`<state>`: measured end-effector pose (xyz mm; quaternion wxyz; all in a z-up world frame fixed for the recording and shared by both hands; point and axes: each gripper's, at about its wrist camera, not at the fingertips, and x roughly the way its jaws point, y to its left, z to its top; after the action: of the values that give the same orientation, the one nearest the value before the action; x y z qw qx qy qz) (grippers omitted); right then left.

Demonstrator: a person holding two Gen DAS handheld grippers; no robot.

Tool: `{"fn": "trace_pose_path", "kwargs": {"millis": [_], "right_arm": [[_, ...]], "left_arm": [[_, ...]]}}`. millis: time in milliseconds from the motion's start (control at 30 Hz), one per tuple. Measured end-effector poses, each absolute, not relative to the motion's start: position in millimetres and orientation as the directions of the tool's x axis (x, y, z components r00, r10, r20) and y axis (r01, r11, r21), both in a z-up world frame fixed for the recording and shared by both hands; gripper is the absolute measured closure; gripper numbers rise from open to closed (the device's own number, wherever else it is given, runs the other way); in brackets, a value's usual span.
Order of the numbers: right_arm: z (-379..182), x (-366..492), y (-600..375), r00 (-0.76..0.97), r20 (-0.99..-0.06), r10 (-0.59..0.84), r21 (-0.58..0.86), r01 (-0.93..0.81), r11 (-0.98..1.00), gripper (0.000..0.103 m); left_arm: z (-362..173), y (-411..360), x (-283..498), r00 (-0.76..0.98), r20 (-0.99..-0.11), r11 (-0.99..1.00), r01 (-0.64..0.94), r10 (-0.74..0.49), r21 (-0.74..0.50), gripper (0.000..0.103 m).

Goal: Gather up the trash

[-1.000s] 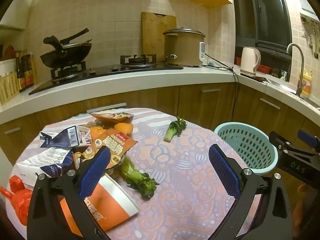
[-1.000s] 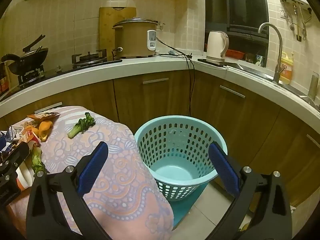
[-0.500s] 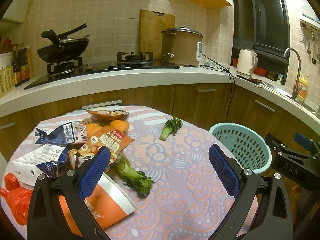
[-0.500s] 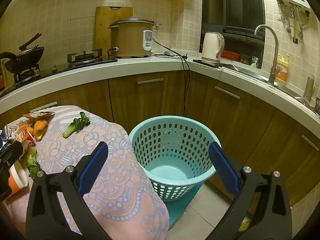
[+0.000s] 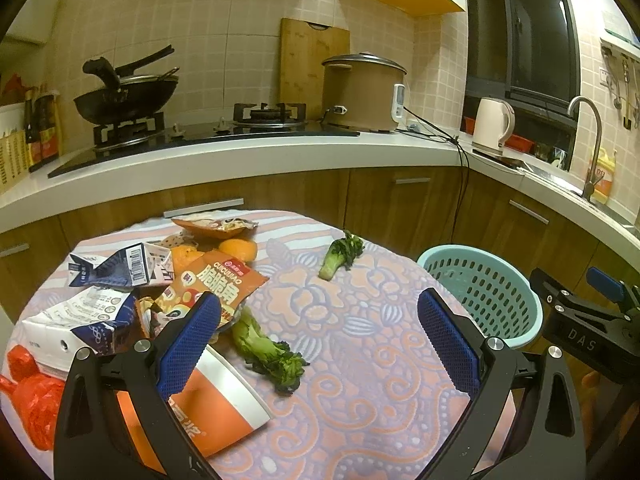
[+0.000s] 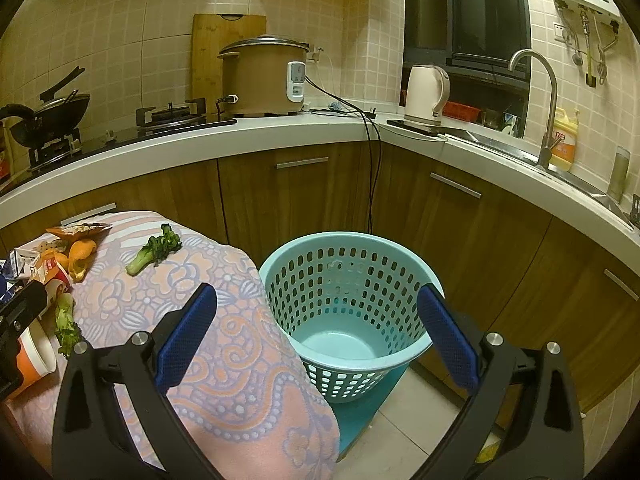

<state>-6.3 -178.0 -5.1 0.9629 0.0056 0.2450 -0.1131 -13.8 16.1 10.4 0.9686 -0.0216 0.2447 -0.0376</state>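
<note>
Trash lies on the patterned tablecloth: an orange paper cup on its side, an orange snack bag, crushed cartons, orange peel, and two green vegetable stalks. My left gripper hovers open above the near stalk and the cup, holding nothing. A teal perforated basket stands empty on the floor beside the table. My right gripper is open above the table's corner and the basket rim. The far stalk shows in the right wrist view too.
A curved counter with wooden cabinets runs behind the table, carrying a wok, gas hob, rice cooker, kettle and sink tap. A red crumpled bag lies at the table's left edge. A power cord hangs near the basket.
Both grippers have pulled back and risen slightly, so the table and basket look a little lower and farther. Both stay open; no object has moved.
</note>
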Motion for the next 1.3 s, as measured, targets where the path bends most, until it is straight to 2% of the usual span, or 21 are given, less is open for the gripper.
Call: {"fn": "trace_pose_path", "kwargs": {"millis": [1300], "right_arm": [[-4.5, -5.0, -177.5, 0.857, -0.472, -0.205, -0.038, 0.213, 0.976, 0.012]], "left_arm": [[10.1, 21.5, -13.0, 0.885, -0.462, 0.998, 0.048, -0.064, -0.045, 0.008]]}}
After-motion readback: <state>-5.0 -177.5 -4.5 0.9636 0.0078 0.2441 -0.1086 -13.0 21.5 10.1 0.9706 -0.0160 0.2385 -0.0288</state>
